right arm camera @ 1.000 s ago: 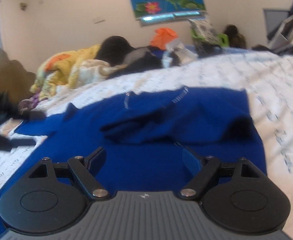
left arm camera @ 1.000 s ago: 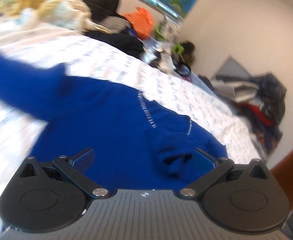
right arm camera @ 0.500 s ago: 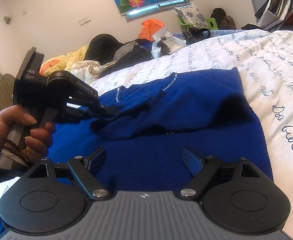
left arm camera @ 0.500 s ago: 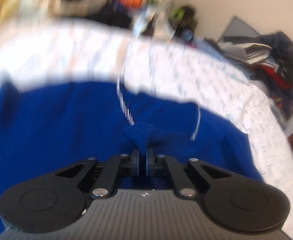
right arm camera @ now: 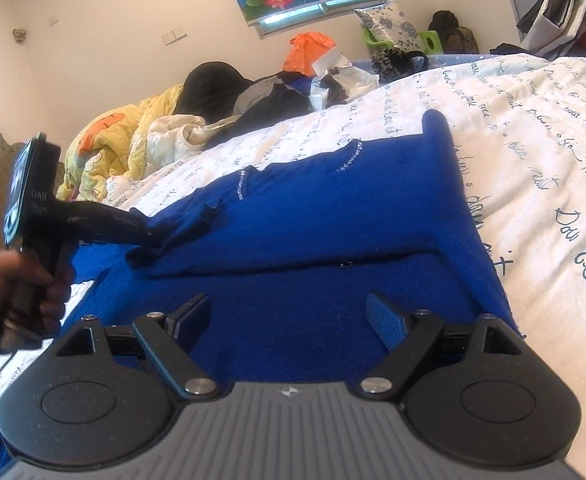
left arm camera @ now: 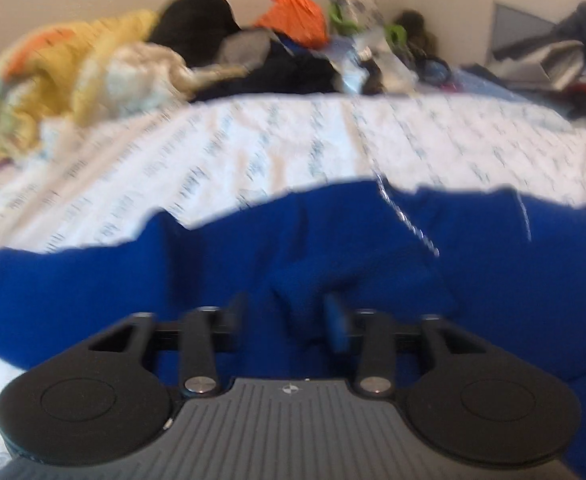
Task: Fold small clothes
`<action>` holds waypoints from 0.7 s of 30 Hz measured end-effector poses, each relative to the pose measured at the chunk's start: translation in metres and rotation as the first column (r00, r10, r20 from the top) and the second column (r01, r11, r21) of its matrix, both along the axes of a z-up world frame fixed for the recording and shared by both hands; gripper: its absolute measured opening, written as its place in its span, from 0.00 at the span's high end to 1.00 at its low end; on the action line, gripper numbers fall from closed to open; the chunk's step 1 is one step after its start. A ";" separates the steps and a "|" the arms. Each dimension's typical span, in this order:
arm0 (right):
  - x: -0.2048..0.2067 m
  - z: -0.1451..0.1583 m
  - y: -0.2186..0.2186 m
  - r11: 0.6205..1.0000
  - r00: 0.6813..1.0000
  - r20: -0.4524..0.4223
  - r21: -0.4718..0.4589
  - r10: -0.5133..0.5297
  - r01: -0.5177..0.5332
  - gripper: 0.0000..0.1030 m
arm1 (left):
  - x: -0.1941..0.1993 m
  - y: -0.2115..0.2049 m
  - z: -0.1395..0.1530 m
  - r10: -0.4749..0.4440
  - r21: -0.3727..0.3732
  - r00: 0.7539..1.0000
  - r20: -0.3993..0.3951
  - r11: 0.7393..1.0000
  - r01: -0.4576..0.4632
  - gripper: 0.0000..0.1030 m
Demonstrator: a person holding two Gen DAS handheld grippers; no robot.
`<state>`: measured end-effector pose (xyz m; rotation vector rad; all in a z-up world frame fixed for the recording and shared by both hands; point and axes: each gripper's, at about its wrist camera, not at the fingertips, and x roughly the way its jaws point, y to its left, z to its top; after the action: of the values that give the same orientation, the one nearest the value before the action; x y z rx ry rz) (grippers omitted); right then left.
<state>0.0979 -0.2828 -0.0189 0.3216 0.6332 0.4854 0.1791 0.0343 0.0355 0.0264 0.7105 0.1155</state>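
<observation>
A royal-blue sweater with a sparkly neckline lies on the white script-printed bedspread; one sleeve is folded across its body. It also fills the lower half of the left wrist view. My left gripper has its fingers partly apart, with the bunched sleeve end lying between them. In the right wrist view the left gripper is at the sleeve tip. My right gripper is open and empty, low over the sweater's lower part.
A heap of clothes and a yellow quilt lies at the far side of the bed, with an orange bag behind. More clothes hang at the right. The bed runs out to the right.
My left gripper was shut on the sleeve end half a second ago; its fingers have now opened. The sleeve has been drawn across the sweater's body. My right gripper stayed open.
</observation>
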 end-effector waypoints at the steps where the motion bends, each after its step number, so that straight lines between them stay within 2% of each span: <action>1: 0.003 0.009 -0.004 1.000 1.000 0.000 0.016 -0.003 0.003 0.17 | -0.012 -0.001 0.011 -0.010 -0.010 0.997 0.075 1.000 0.011 0.23; 2: 0.008 0.020 -0.008 0.999 1.000 0.017 0.043 -0.008 0.007 0.17 | -0.023 -0.004 0.021 -0.039 -0.030 0.988 0.150 0.999 0.043 0.14; 3: 0.016 0.033 -0.012 0.997 0.999 0.050 0.074 -0.013 0.010 0.17 | -0.027 -0.010 0.028 -0.080 -0.042 0.978 0.190 0.995 0.089 0.10; 4: 0.026 0.044 -0.014 0.996 0.996 0.085 0.093 -0.021 0.013 0.11 | -0.027 -0.017 0.029 -0.128 -0.049 0.972 0.197 0.989 0.140 0.10; 6: 0.062 0.056 -0.010 0.997 0.995 0.098 0.073 -0.024 0.017 0.00 | -0.017 -0.033 0.019 -0.205 -0.061 0.968 0.145 0.975 0.215 0.10; 8: 0.109 0.048 0.000 1.000 0.999 0.037 0.001 -0.007 0.007 0.00 | -0.002 -0.039 -0.004 -0.211 -0.096 0.975 0.068 0.972 0.217 0.12; 10: 0.152 0.028 0.005 0.997 0.997 -0.073 -0.072 -0.021 0.016 0.00 | 0.010 -0.032 -0.029 -0.193 -0.156 0.981 -0.010 0.969 0.189 0.13; 11: 0.165 0.015 0.007 0.993 0.993 -0.121 -0.117 -0.019 0.005 0.00 | 0.008 -0.026 -0.040 -0.188 -0.153 0.982 0.006 0.971 0.186 0.07; 12: 0.172 0.003 0.006 0.984 0.992 -0.128 -0.178 -0.020 -0.003 0.00 | 0.006 -0.022 -0.046 -0.193 -0.130 0.981 0.028 0.972 0.195 0.05; 13: 0.166 -0.001 0.006 0.967 0.999 -0.046 -0.255 -0.016 0.004 0.00 | 0.006 -0.019 -0.045 -0.203 -0.141 0.979 0.031 0.969 0.205 0.04; 14: 0.162 -0.008 0.006 0.947 1.000 -0.003 -0.321 -0.017 0.015 0.00 | 0.003 -0.015 -0.042 -0.203 -0.171 0.979 0.033 0.964 0.206 0.04; 16: 0.157 -0.008 0.002 0.954 1.000 0.010 -0.299 -0.014 0.016 0.00 | -0.005 -0.004 -0.036 -0.210 -0.186 0.977 0.048 0.959 0.215 0.10; 18: 0.152 -0.007 0.008 0.940 1.000 0.016 -0.341 -0.007 0.012 0.00 | -0.022 0.010 -0.020 -0.174 -0.198 0.981 0.086 0.962 0.188 0.07; 20: 0.146 -0.006 0.014 0.923 1.000 0.029 -0.385 -0.001 0.012 0.00 | -0.047 0.040 -0.007 -0.094 -0.215 0.981 0.172 0.968 0.130 0.00; 21: 0.144 -0.005 0.012 0.926 1.000 0.030 -0.377 -0.004 0.015 0.00 | -0.061 0.056 0.000 -0.033 -0.220 0.975 0.219 0.972 0.082 0.00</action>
<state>0.2417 -0.2704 -0.0240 -0.0482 0.6822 0.3476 0.1186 0.0906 0.0353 -0.1833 0.5030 -0.0202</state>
